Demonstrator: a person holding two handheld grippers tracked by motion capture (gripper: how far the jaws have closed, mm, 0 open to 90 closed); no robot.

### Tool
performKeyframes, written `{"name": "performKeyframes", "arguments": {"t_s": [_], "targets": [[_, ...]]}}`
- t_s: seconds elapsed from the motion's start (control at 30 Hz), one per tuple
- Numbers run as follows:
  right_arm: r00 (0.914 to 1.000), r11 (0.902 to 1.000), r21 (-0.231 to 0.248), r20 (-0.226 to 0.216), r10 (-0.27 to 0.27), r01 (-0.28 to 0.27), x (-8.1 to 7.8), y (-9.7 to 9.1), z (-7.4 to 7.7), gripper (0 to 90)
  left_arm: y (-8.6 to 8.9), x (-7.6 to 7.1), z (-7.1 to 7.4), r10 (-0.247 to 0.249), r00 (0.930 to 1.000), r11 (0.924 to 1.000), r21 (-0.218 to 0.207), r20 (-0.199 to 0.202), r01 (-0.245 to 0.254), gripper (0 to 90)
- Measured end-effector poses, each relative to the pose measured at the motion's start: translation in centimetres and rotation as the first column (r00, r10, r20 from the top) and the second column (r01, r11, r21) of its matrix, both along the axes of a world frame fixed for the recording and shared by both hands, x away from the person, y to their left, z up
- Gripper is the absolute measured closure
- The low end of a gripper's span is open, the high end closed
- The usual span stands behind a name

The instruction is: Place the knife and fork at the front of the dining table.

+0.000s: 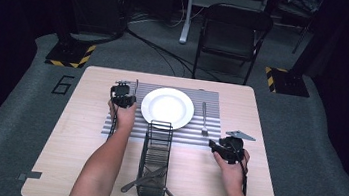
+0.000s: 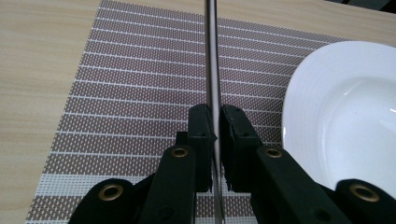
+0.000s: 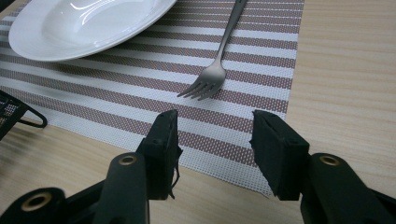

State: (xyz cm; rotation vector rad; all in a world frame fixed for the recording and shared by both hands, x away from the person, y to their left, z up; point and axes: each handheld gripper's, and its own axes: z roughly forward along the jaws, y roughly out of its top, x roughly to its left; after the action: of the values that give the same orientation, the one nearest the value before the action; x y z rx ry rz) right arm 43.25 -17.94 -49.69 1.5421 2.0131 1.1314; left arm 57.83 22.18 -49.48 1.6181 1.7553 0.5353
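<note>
Left gripper (image 2: 215,135) clamped on a thin, shiny table knife (image 2: 213,70), blade edge-on, over the striped placemat (image 2: 140,84) just left of the white plate (image 2: 341,107). Right gripper (image 3: 215,140) released, jaws apart near the fork (image 3: 210,79). Wire cutlery basket (image 1: 156,146) stands between both hands.

Fork (image 1: 205,118) right of plate (image 1: 167,107)
</note>
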Motion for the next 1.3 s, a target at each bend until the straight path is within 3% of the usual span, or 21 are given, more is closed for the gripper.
{"name": "performKeyframes", "arguments": {"t_s": [0.5, 1.1, 1.3], "targets": [[1.0000, 1.0000, 0.003, -0.001, 0.005, -0.004, 0.0, 0.2, -0.1, 51.0, -0.1, 0.7, -1.5, -0.001, 0.9989, 0.9994, 0.033, -0.047, 0.003, 82.3], [0.9999, 0.9999, -0.008, 0.006, 0.013, -0.013, 0.0, 0.4, -0.2, 51.0, 0.3, 0.7, -1.5, -0.024, 0.9993, 0.9985, 0.048, -0.029, 0.025, 81.3], [1.0000, 0.9999, -0.004, 0.003, 0.009, -0.009, 0.1, 0.4, -0.2, 51.0, 0.5, 0.7, -1.6, -0.032, 0.9988, 0.9975, 0.061, -0.038, 0.034, 75.5]]}}
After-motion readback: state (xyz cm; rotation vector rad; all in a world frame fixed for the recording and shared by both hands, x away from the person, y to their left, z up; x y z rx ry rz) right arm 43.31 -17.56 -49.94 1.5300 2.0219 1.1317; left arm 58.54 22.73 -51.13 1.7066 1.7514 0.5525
